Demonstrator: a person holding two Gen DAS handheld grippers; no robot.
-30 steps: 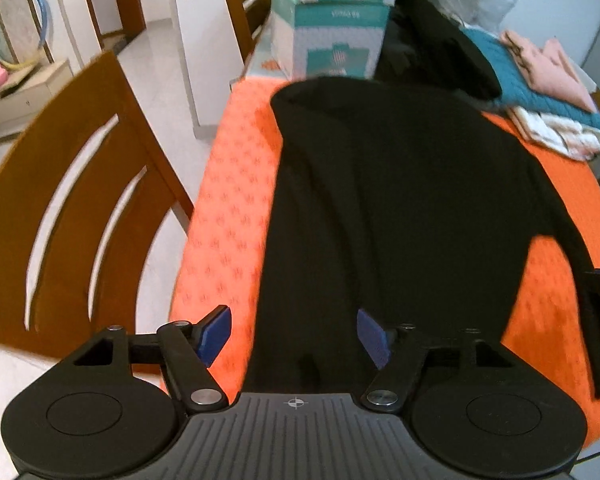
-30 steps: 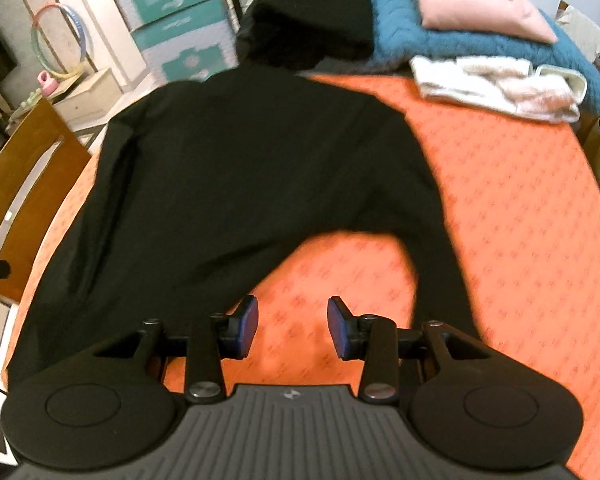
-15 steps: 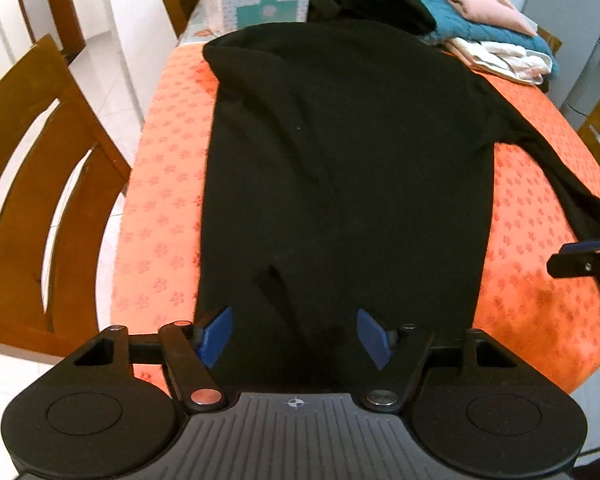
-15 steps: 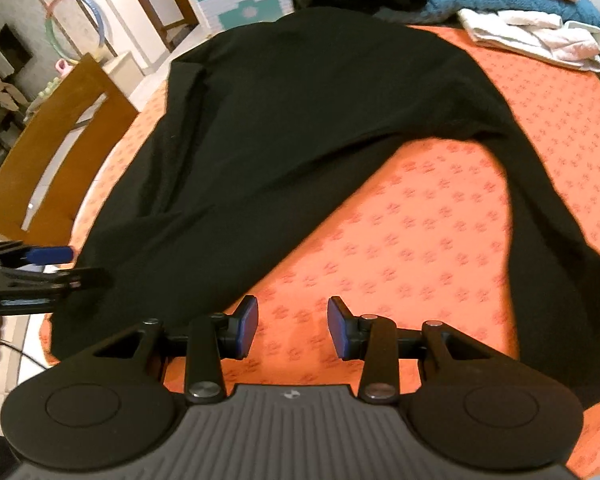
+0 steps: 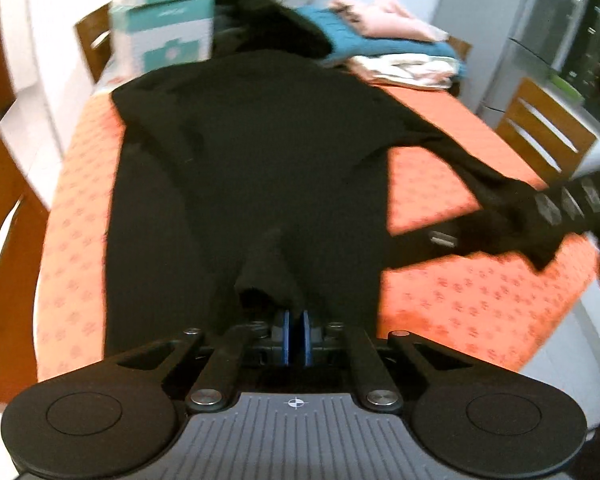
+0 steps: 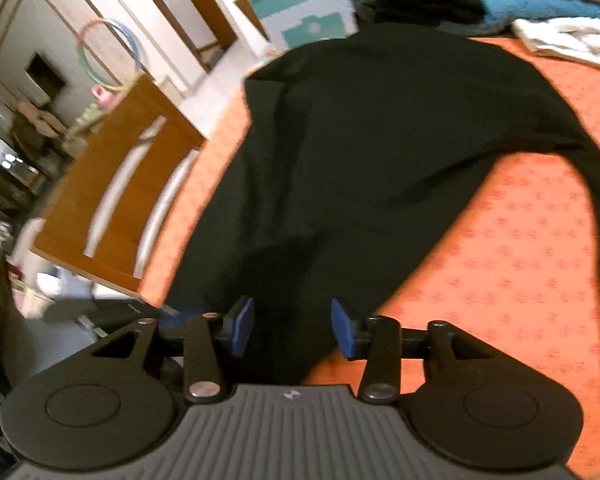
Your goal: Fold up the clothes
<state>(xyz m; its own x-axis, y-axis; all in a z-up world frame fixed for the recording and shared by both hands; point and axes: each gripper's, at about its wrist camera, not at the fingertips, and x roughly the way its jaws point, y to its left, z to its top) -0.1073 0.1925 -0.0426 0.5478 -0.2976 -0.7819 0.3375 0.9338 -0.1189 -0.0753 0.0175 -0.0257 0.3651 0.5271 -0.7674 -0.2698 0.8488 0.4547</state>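
Left gripper (image 5: 296, 334) jaws apparently pinch black garment (image 5: 252, 168) hem

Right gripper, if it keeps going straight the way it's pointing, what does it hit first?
Most likely the black garment. The right gripper points down at its near hem; its fingers are opening, with black cloth between them, unpinched. Depth is unclear, but nothing else is in line before the cloth.

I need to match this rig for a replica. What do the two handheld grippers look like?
Both match: the left gripper and right gripper have black linkage arms with silver pivot bolts, blue finger pads, a grey ribbed centre plate with a crosshair mark, and round black discs either side.
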